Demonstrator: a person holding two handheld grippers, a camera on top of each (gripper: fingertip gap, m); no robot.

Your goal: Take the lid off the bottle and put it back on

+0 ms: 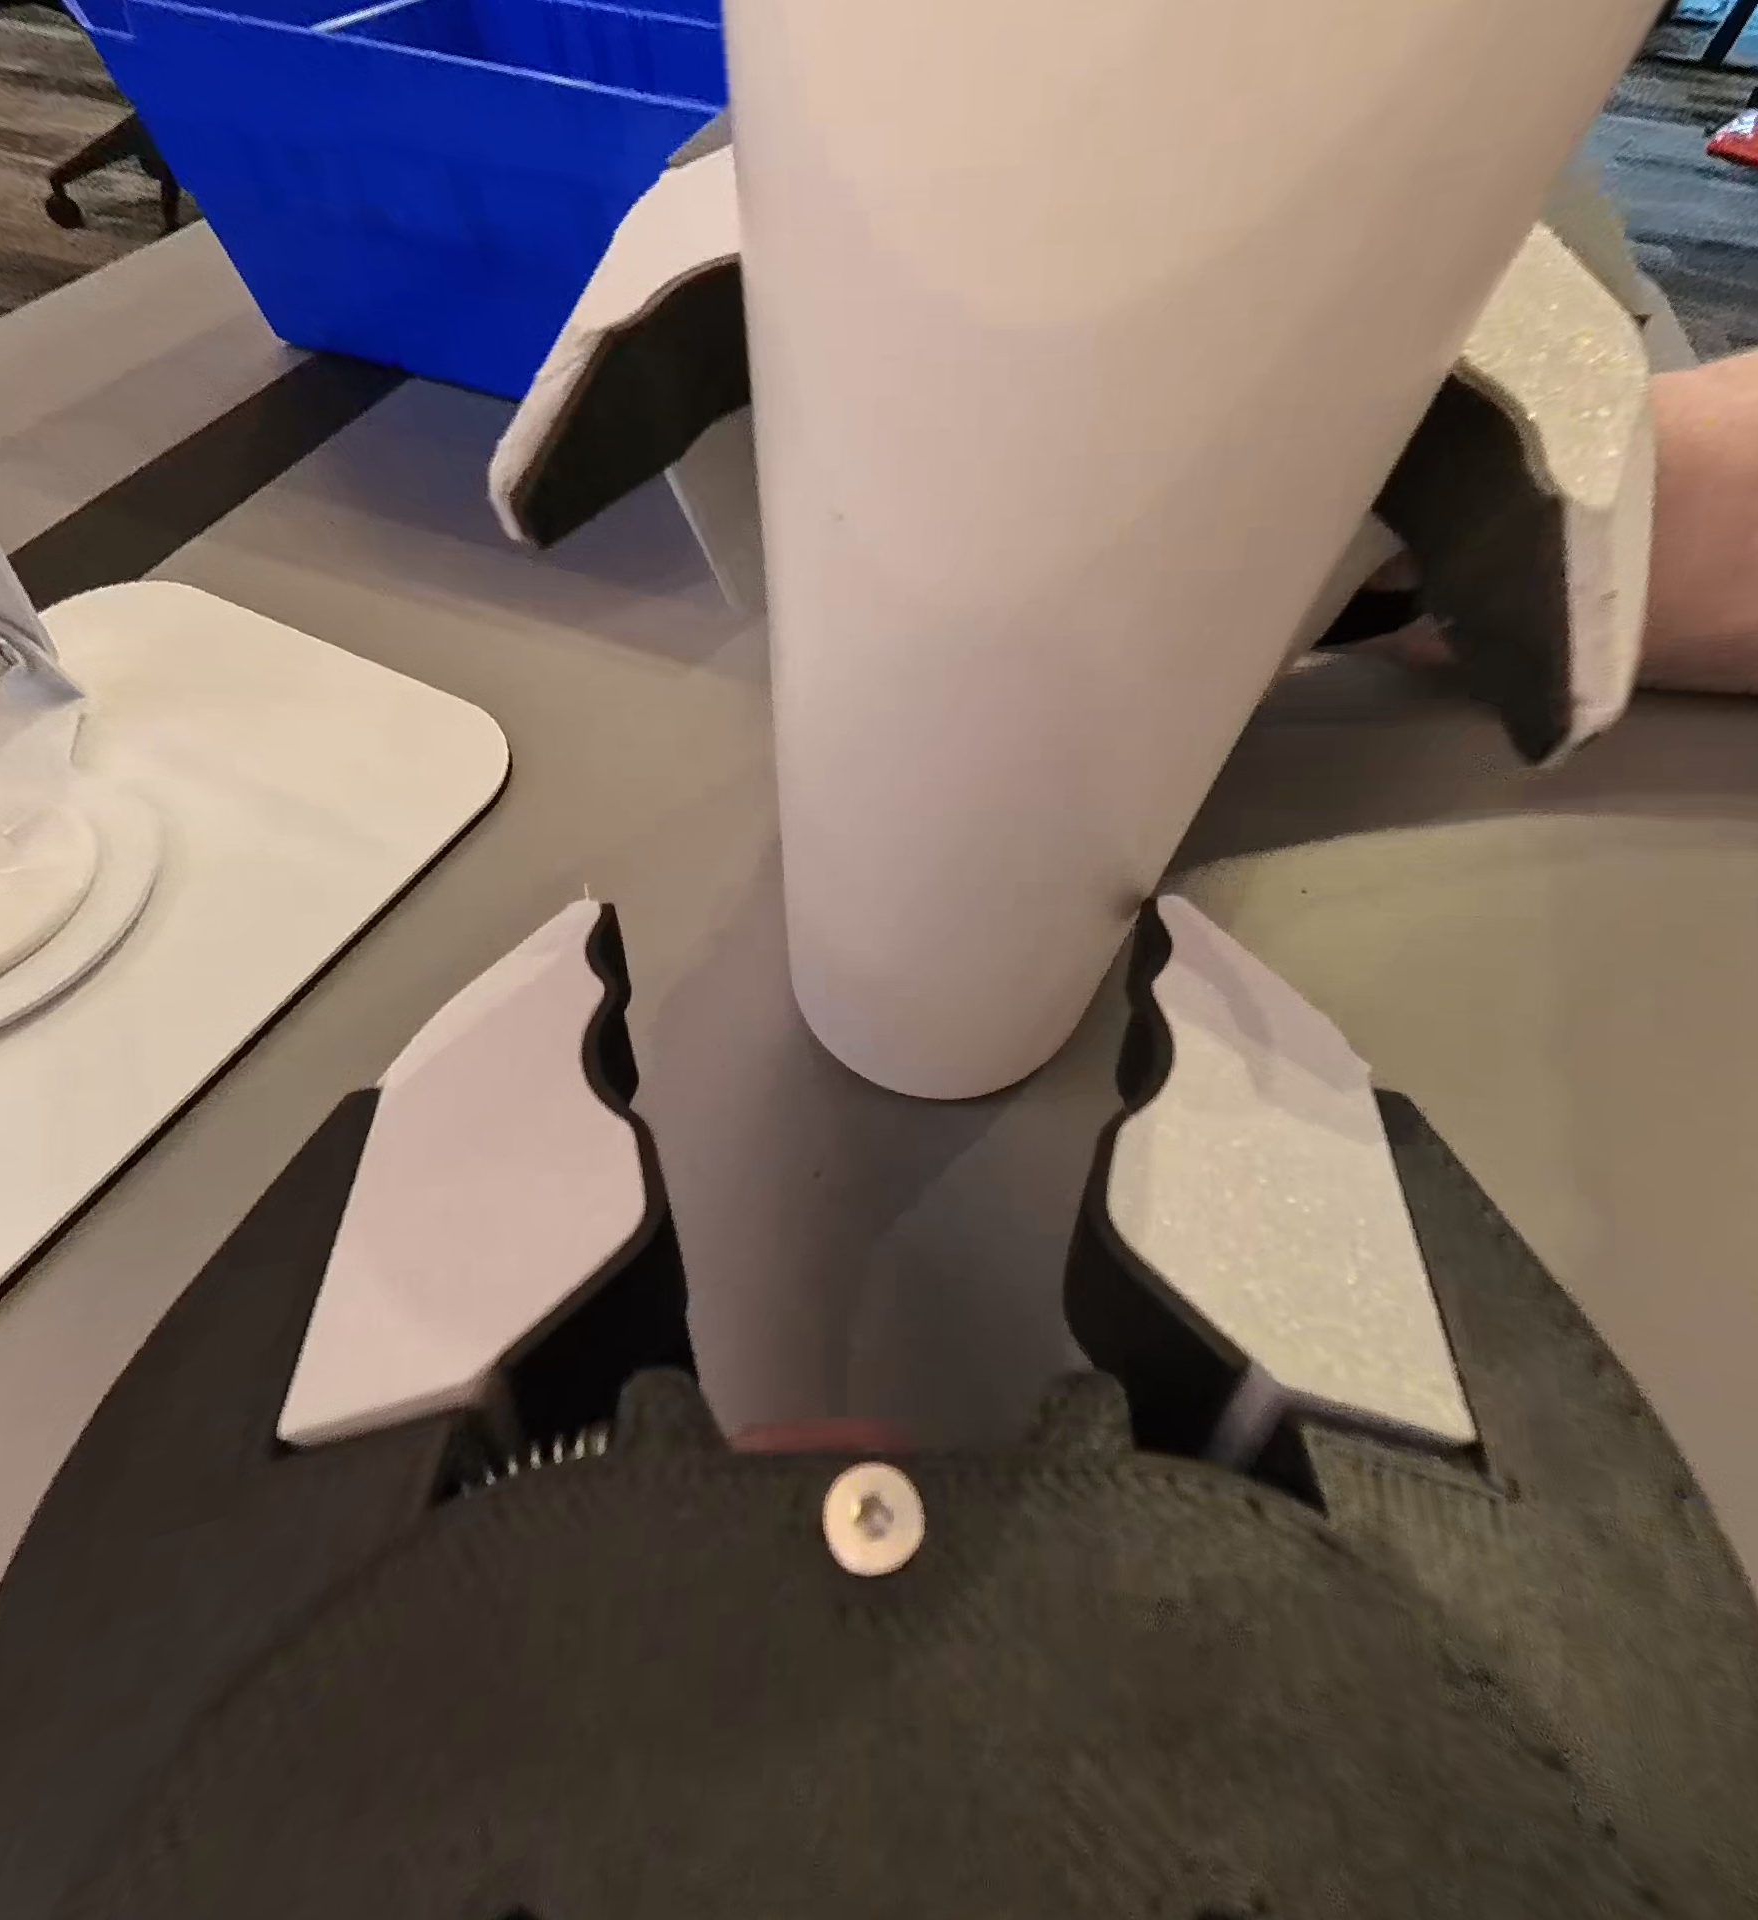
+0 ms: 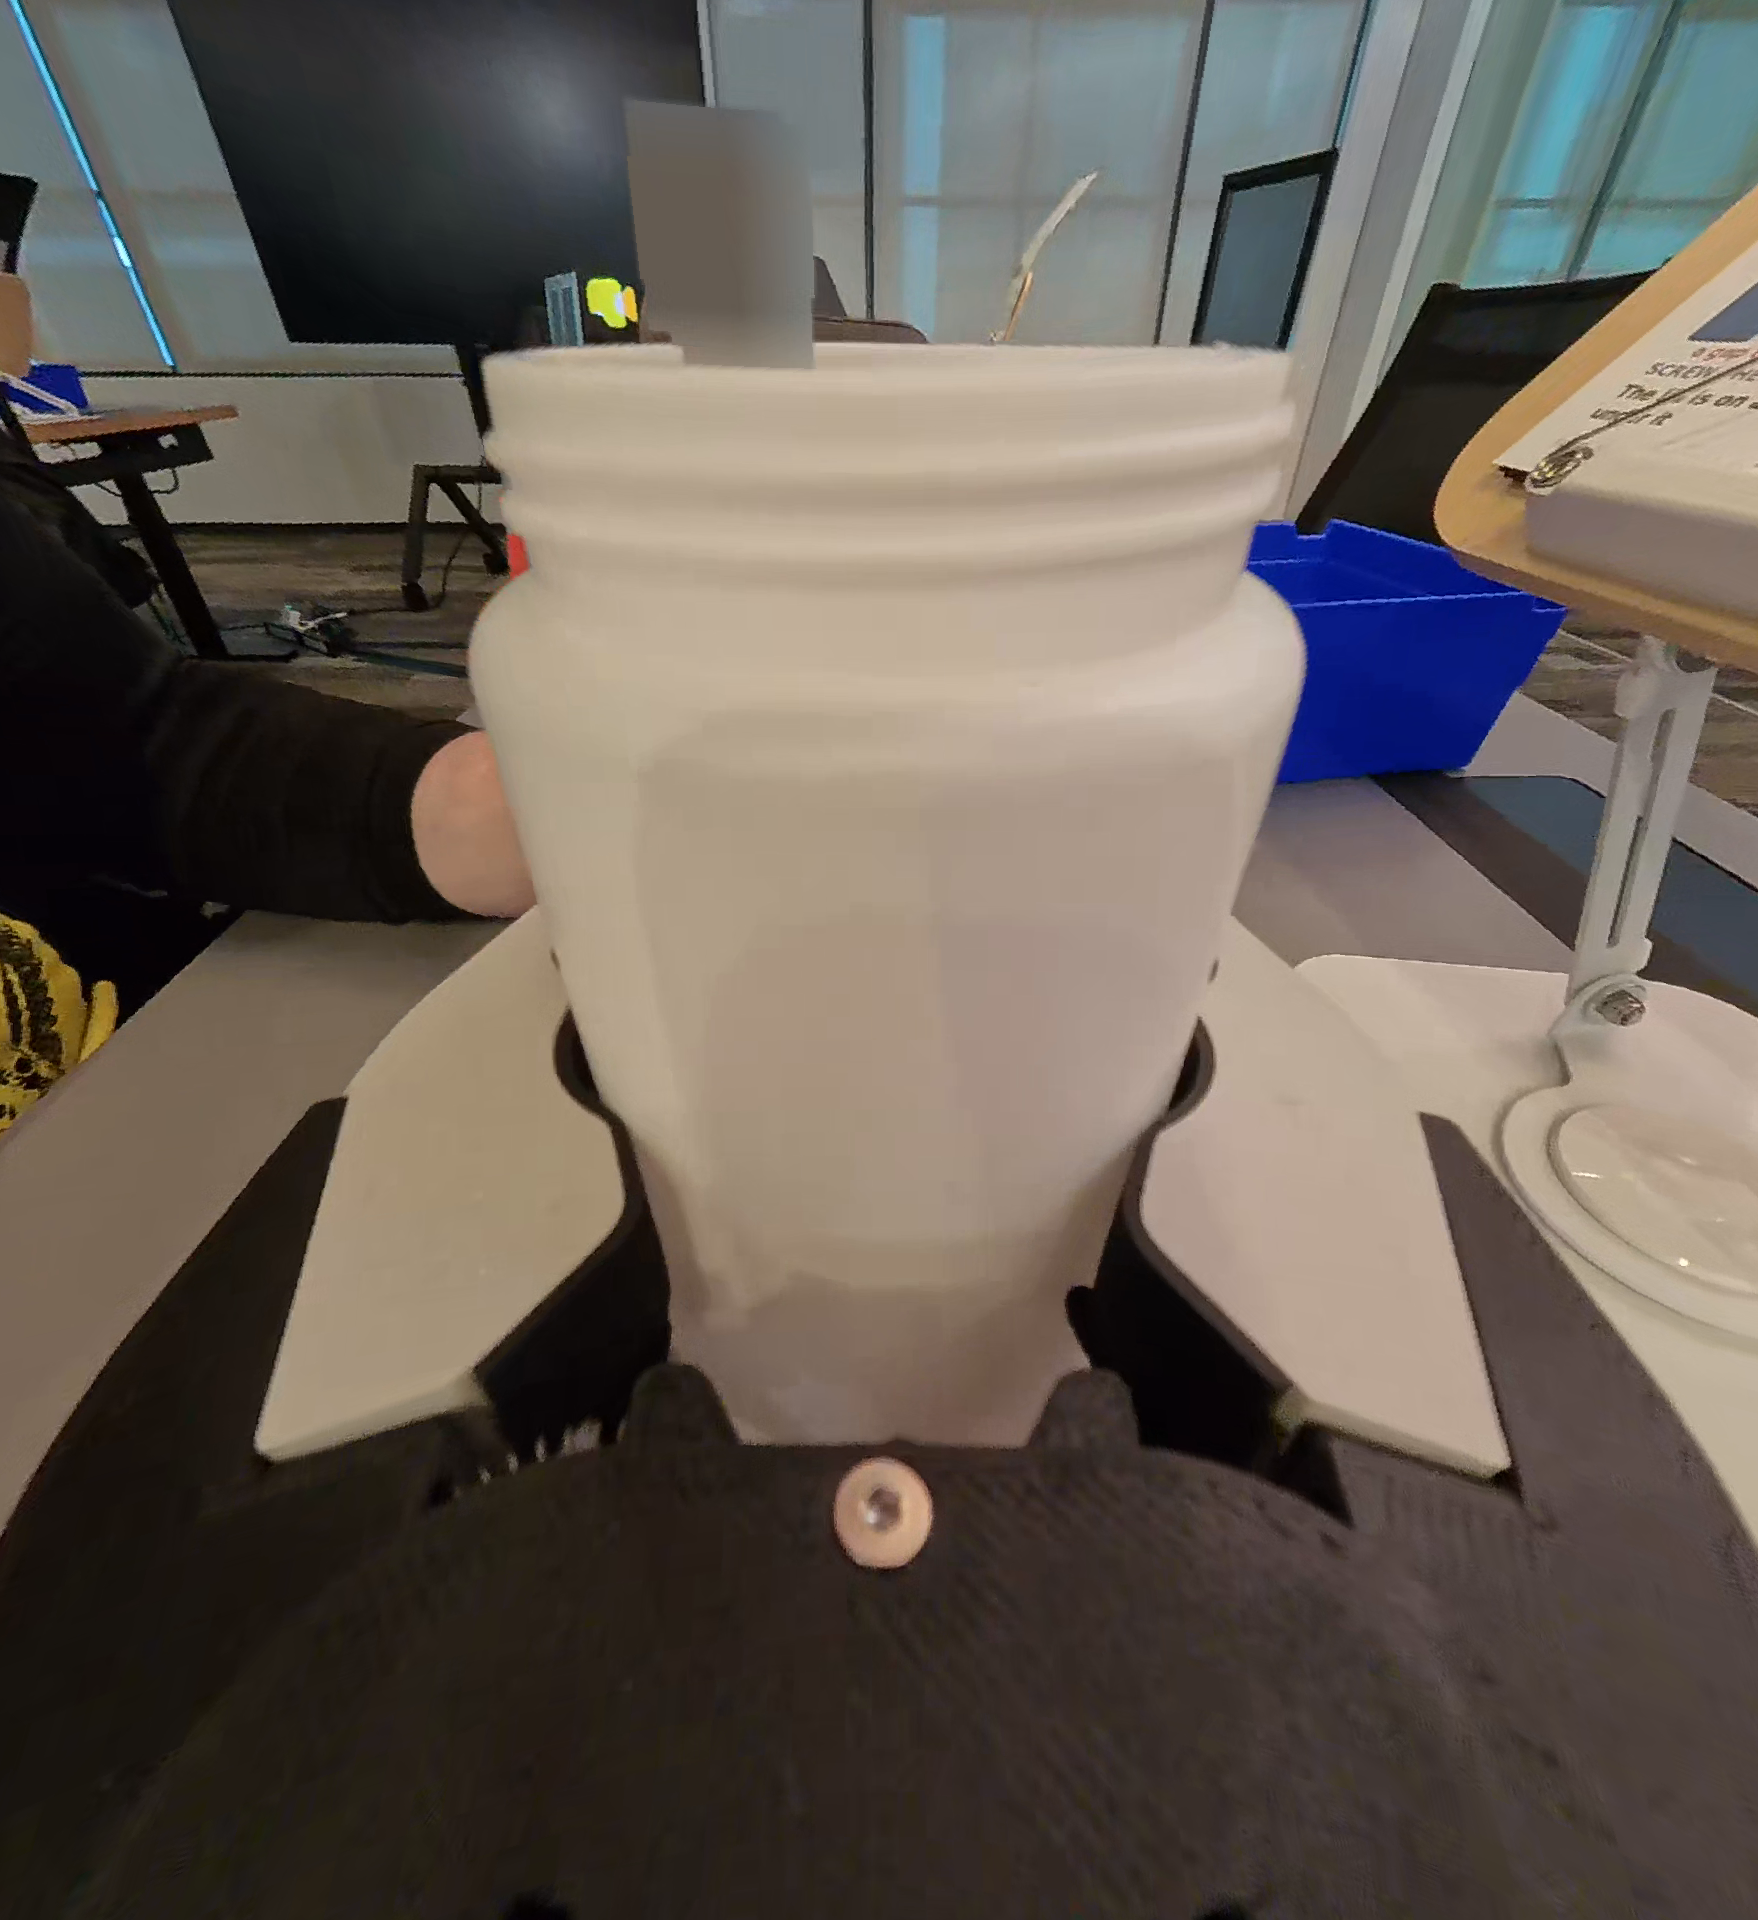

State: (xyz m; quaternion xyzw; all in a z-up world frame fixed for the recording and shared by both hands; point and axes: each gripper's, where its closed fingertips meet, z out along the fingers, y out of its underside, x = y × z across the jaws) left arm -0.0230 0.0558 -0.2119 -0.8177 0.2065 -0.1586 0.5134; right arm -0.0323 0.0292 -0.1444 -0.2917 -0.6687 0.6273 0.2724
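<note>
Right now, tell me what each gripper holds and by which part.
The right gripper clamps the white bottle around its lower body, the threaded neck bare, no lid on. The left gripper is open and holds nothing, its fingertips either side of the bottle's base.

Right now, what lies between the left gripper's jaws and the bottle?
Only bare grey table, in the left wrist view: the left gripper sits open before the white bottle.

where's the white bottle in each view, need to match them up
Left wrist view: bottle fills the centre top, base near the left tool, top cut off.
Right wrist view: bottle in the centre, lid off, clamped by the right tool.
Shared landmark: blue bin.
</note>
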